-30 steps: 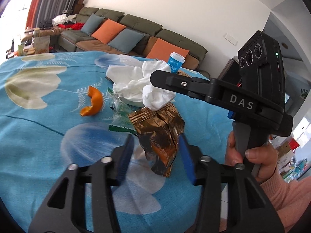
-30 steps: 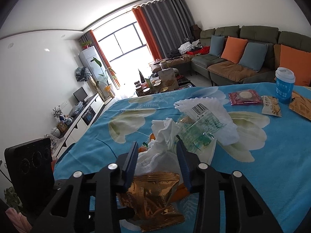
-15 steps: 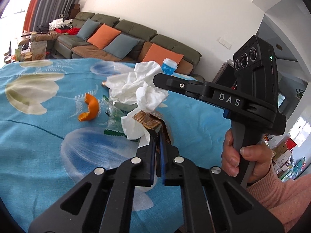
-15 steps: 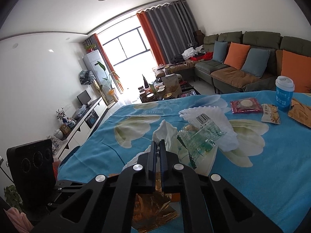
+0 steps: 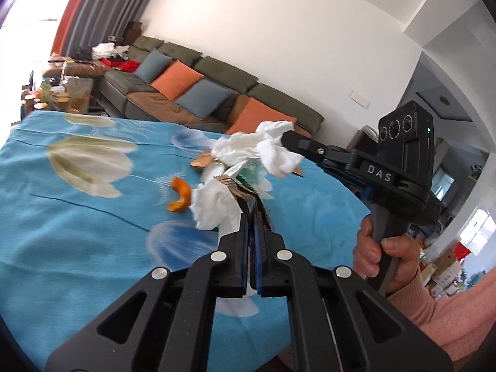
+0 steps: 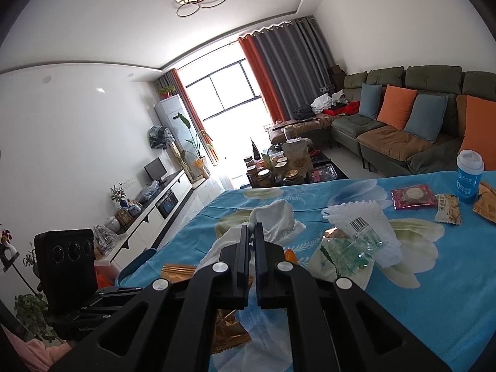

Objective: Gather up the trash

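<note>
My left gripper [image 5: 251, 217] is shut on a crumpled brown foil wrapper [image 5: 248, 197] with a white tissue [image 5: 214, 204] caught against it. My right gripper [image 6: 251, 232] is shut on a wad of white tissue [image 6: 274, 217]; the same wad shows in the left wrist view [image 5: 263, 150] at the right gripper's tips. The brown wrapper also hangs low in the right wrist view [image 6: 228, 330]. An orange peel [image 5: 179, 197] lies on the blue tablecloth [image 5: 77, 217]. A clear green-printed wrapper [image 6: 350, 248] and a white barcode bag [image 6: 365, 226] lie to the right.
At the table's far right stand a blue paper cup [image 6: 469, 175], a red snack packet [image 6: 412, 197] and small snack packs [image 6: 448, 209]. A sofa [image 6: 403, 130] is behind the table. The table edge drops off at the left near a TV cabinet [image 6: 161, 198].
Both grippers closed: the left on the brown wrapper, the right on the tissue. Both have since lifted and tilted with their loads; the tissue wad has pulled up away from the wrapper.
</note>
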The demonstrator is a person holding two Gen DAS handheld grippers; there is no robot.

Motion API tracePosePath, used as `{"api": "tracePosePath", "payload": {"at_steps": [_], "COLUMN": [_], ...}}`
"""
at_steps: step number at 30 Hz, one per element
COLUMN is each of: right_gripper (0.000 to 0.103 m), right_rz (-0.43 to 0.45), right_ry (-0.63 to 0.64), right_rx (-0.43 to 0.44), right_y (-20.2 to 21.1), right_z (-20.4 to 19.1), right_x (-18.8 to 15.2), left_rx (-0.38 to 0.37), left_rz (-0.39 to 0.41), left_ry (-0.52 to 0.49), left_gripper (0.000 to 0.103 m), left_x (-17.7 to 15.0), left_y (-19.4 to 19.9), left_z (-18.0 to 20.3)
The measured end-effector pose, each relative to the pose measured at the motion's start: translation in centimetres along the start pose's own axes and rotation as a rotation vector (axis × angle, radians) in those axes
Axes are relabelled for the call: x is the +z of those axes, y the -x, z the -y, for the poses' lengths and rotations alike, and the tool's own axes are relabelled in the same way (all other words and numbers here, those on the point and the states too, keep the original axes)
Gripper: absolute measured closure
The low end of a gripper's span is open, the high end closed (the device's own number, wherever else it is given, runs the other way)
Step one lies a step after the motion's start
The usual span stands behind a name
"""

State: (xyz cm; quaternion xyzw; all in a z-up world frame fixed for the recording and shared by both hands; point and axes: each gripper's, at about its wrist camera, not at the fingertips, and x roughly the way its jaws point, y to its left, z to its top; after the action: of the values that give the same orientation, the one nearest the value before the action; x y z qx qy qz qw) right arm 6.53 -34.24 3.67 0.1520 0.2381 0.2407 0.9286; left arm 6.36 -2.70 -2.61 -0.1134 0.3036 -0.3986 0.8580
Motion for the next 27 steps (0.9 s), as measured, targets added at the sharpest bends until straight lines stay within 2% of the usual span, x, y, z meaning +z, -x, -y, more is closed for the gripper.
{"api": "tracePosePath", "payload": {"at_steps": [2,7,11,15,19,21,22,25,27], "right_gripper": [0.101,0.101,0.101,0.101,0.101,0.101,0.101,0.101,0.101], "right_rz": [-0.002,-0.019,-0.042,-0.068,-0.090,-0.105,-0.112,-0.138,-0.153], "right_ry": [0.001,0.012,0.018,0.019,0.031,0.036,0.035,0.032,0.027], "right_rx": [0.019,0.051,0.070,0.095,0.118,0.128,0.132,0.141,0.146], "right_y": [-0.3,-1.4,-2.5,-3.6,-4.6,-5.2,-5.6,-6.5,-7.0], "right_z": [-0.3,-1.4,-2.0,-2.6,-3.5,-3.9,-3.9,-4.3,-4.3], "right_x": [0.1,-0.1,-0.6,-1.0,-1.4,-1.7,-1.8,-2.3,-2.7], "left_rx": [0.005,0.077,0.123,0.089,0.107,0.124,0.142,0.140,0.156], "left_rz": [-0.002,-0.020,-0.026,-0.001,0.021,0.008,0.005,-0.009,-0.012], "left_ry": [0.008,-0.033,-0.014,0.060,0.086,0.074,0.079,0.092,0.093], "left_gripper": [0.099,0.099,0.099,0.099,0.098,0.084,0.073,0.068,0.061], "left_x": [-0.2,-1.0,-1.9,-2.4,-3.1,-3.4,-3.6,-4.4,-4.7], "left_y": [0.9,2.8,4.0,5.6,7.1,7.4,7.6,8.0,8.1], "left_z": [-0.7,-1.9,-3.2,-5.1,-5.4,-5.5,-5.7,-6.0,-6.1]}}
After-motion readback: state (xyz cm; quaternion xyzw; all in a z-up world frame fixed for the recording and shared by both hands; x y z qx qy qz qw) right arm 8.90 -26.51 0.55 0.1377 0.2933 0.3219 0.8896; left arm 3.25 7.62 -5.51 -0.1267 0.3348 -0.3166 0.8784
